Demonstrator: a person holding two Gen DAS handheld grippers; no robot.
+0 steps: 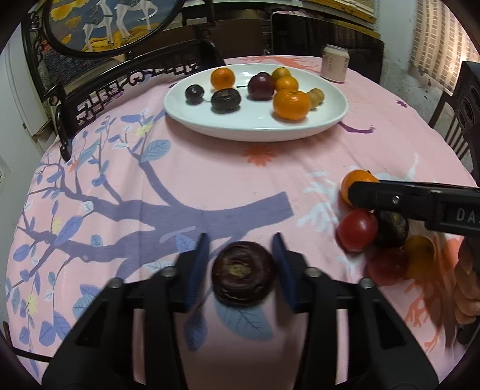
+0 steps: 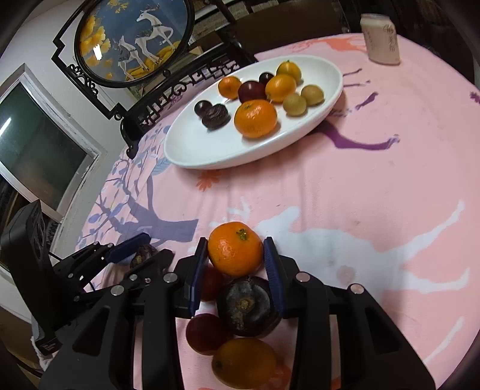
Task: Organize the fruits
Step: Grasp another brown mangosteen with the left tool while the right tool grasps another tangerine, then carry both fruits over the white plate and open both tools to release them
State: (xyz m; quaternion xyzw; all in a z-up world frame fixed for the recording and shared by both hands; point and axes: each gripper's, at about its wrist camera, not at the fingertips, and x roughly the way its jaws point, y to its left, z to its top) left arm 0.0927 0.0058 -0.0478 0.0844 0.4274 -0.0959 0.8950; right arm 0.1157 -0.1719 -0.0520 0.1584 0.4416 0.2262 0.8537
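My left gripper is shut on a dark purple flat round fruit that rests on the pink cloth, with a blue pad against each side. In the right wrist view that gripper shows at the left, mostly hiding the fruit. My right gripper is shut on a tangerine at the far end of a small pile: a dark fruit, red fruits and an orange one. The white oval plate holds several tangerines, dark plums and small yellow fruits.
A pale can stands behind the plate. A dark carved stand with a round deer picture lines the table's far left edge. A chair back rises at the right. A hand holds the right gripper.
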